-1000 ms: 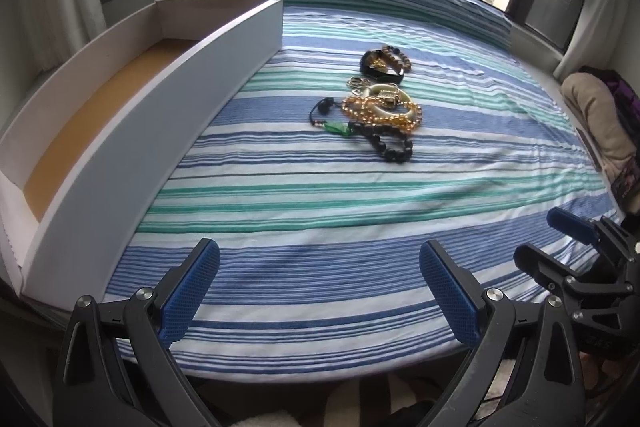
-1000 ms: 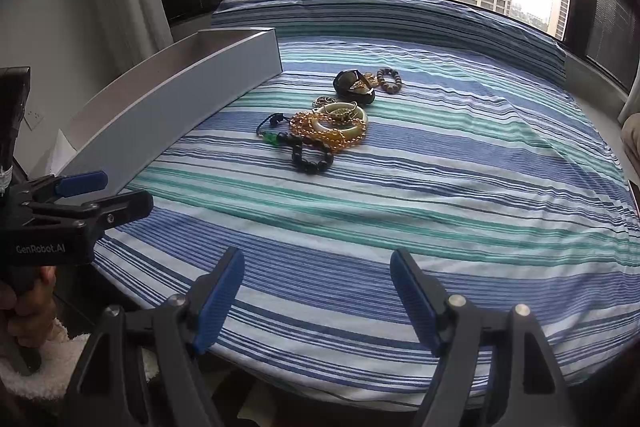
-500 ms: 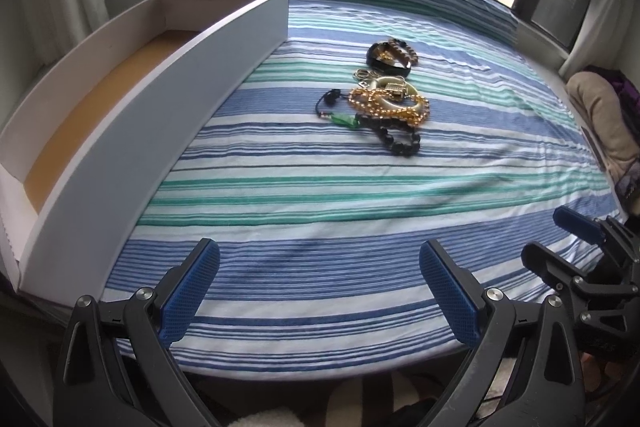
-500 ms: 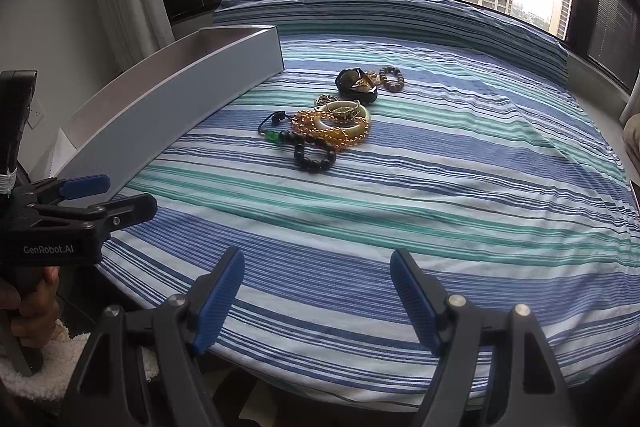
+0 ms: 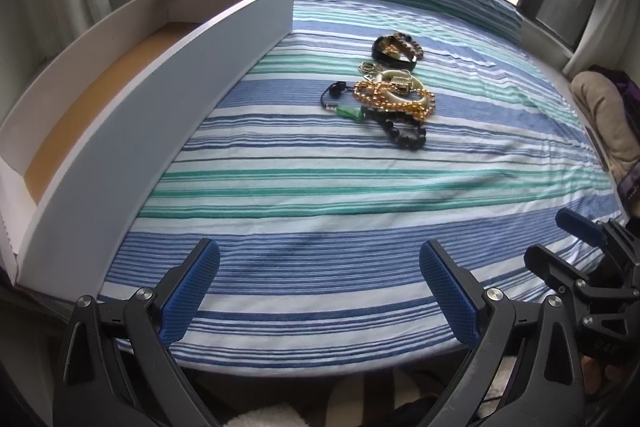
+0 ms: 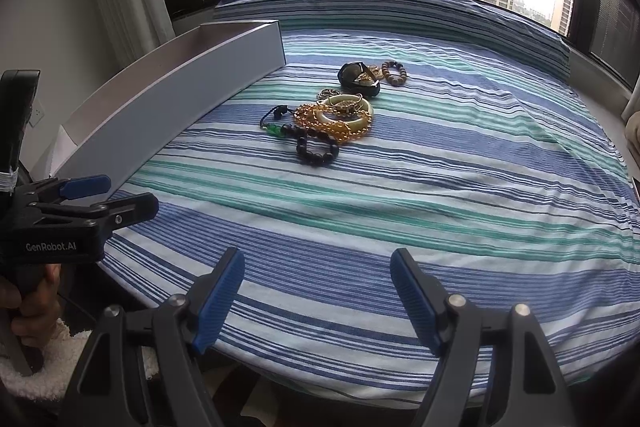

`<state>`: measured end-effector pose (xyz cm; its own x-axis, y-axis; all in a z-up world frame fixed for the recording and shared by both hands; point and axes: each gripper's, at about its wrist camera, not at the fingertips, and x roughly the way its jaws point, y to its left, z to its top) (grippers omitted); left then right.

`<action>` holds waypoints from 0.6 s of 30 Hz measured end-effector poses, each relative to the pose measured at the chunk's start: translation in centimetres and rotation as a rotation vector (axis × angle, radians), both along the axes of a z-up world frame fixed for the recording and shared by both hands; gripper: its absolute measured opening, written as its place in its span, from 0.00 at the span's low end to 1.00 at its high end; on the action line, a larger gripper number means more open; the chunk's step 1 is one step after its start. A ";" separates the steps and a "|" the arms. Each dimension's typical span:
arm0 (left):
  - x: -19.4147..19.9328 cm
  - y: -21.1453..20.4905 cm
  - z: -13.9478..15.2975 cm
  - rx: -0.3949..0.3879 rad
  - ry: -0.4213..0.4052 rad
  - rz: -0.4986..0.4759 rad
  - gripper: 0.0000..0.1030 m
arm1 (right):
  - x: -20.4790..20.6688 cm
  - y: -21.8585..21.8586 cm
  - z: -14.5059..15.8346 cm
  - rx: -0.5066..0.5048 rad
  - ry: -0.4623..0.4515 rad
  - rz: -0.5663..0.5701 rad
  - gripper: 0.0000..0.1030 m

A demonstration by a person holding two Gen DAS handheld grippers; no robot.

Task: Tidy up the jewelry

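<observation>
I hold both the left hand-held gripper (image 5: 319, 285) and the right hand-held gripper (image 6: 317, 294) released over the striped bed (image 5: 320, 195); the jewelry (image 5: 390, 95) lies heaped mid-bed, beside the box (image 5: 152, 115).

Pile (image 5: 386, 95): jewelry heaped mid-cloth, well apart from the box.
Black beads (image 5: 406, 135): dark round-bead bracelet, flat, nearest edge of pile.
Gold chain (image 5: 374, 95): amber-gold beads, tangled around a pale bangle (image 6: 354, 115).
Green charm (image 6: 273, 129): on dark cord, left side.
Black bangle (image 6: 358, 79): far end, brown bead bracelet (image 6: 394, 73) beside it.
Box (image 5: 132, 131): long, white, open-topped, tan floor; left of pile.
</observation>
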<state>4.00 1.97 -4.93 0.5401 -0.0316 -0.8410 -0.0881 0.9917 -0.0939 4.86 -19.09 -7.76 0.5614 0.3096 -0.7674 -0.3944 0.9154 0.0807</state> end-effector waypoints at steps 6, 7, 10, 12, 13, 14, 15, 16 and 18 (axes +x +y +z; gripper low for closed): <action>0.1 0.8 0.1 -0.025 -0.006 0.015 0.97 | 0.1 -0.7 0.0 0.016 -0.006 -0.022 0.75; 0.2 1.1 0.1 -0.032 -0.007 0.019 0.97 | 0.1 -0.9 -0.1 0.018 -0.001 -0.027 0.75; 1.0 2.0 0.0 -0.049 -0.002 0.031 0.97 | 0.5 -1.2 -0.8 0.021 0.030 -0.038 0.75; 2.0 2.4 0.1 -0.055 -0.008 0.027 0.97 | 0.7 -1.4 -1.1 0.033 0.045 -0.041 0.75; 2.6 2.4 0.3 -0.059 -0.012 0.019 0.97 | 0.8 -1.4 -1.1 0.035 0.046 -0.041 0.75; 3.3 2.3 0.5 -0.066 -0.017 0.004 0.97 | 0.9 -1.5 -1.2 0.036 0.046 -0.042 0.75; 4.0 2.0 0.7 -0.074 -0.022 -0.021 0.97 | 0.9 -1.5 -1.2 0.036 0.046 -0.043 0.75; 4.8 1.5 0.9 -0.081 -0.028 -0.054 0.97 | 1.0 -1.6 -1.3 0.038 0.049 -0.044 0.75; 6.4 0.2 1.0 -0.084 -0.044 -0.143 0.97 | 1.2 -1.8 -1.4 0.041 0.054 -0.047 0.75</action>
<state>10.40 2.14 -3.93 0.5612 -0.1797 -0.8080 0.0593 0.9824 -0.1773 6.06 -20.87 -9.19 0.5345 0.3155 -0.7841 -0.3447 0.9284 0.1386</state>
